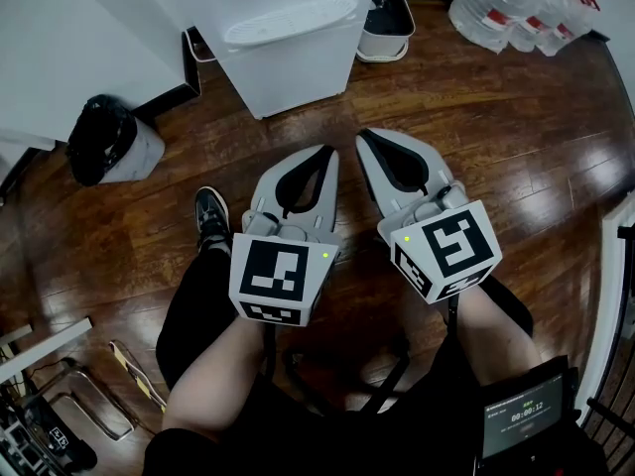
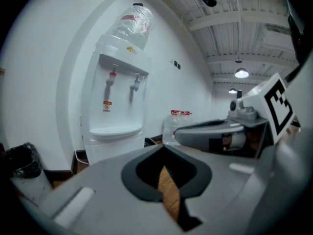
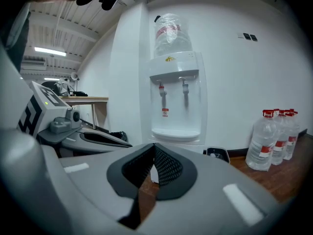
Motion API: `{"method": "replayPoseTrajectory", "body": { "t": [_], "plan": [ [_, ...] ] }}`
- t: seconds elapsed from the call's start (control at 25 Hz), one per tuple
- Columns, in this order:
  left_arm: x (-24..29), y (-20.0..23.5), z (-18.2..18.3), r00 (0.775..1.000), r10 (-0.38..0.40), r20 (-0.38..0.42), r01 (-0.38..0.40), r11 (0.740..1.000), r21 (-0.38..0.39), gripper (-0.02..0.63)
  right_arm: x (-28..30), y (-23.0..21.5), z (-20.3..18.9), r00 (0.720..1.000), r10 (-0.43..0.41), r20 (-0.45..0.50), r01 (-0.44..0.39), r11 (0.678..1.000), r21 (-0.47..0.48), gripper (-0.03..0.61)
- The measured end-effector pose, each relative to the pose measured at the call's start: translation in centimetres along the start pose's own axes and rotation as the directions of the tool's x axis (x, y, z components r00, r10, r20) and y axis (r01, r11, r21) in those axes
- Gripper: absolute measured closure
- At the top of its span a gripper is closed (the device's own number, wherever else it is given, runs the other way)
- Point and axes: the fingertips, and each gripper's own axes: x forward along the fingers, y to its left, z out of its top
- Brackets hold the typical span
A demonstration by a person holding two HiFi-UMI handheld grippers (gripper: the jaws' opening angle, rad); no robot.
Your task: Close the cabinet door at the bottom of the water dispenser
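The white water dispenser (image 1: 288,38) stands against the wall at the top of the head view, with a bottle on top in both gripper views (image 3: 172,33). Its lower cabinet front (image 1: 298,82) looks flat from above; no door leaf sticks out. My left gripper (image 1: 327,153) and right gripper (image 1: 365,137) are side by side over the wooden floor, a short way in front of the dispenser and pointing at it. Both are shut with nothing between the jaws. In the right gripper view my own jaws (image 3: 154,147) hide the cabinet's lower part.
A bin lined with a black bag (image 1: 104,139) stands left of the dispenser and a small white bin (image 1: 385,23) on its right. Several large water bottles (image 1: 526,3) sit at the far right. A person's shoe (image 1: 210,216) is near the left gripper.
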Motion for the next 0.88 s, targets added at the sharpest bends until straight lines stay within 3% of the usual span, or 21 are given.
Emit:
{"method": "replayPoseTrajectory", "body": {
  "t": [0.28, 0.88],
  "plan": [
    [5.9, 3.7, 3.1, 0.995, -0.004, -0.095, -0.001, 0.999, -0.053, 0.594, 5.8, -4.7, 0.7, 0.994, 0.021, -0.111, -0.011, 0.996, 0.088, 0.574],
    [6.2, 3.6, 1.9, 0.993, -0.003, -0.115, -0.002, 0.999, -0.042, 0.594, 6.4, -4.0, 1.6, 0.997, 0.042, -0.068, -0.035, 0.995, 0.096, 0.574]
  ]
}}
